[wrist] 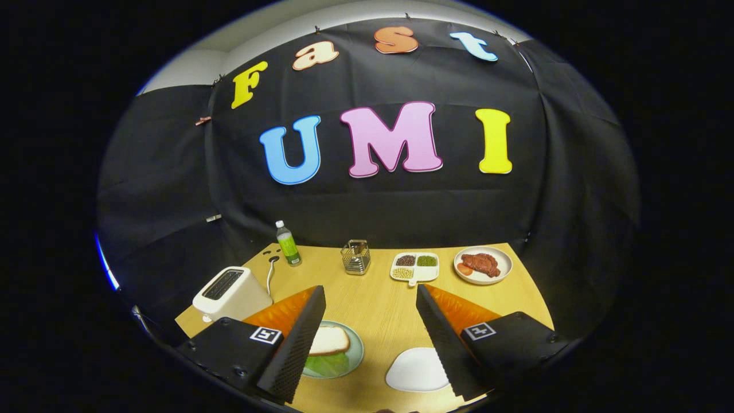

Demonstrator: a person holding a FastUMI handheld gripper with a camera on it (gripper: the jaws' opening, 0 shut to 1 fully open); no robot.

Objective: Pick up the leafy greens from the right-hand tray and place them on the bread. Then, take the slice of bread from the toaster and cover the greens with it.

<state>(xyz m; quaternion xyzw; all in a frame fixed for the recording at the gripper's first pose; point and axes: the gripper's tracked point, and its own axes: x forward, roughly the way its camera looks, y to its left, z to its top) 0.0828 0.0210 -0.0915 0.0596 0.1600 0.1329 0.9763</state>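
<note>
Green leaves [327, 365] under bread [329, 339] beside the open, empty claw [370, 298]

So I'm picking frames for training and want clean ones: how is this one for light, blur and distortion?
Gripper view: even overhead light on the wooden table, soft shadows, no strong glare; strong fisheye bending, with the table's edges curving; the bottle, toaster and bread on its plate stay sharp; the open gripper frames bare table, its fingers dark and low in detail.
</note>
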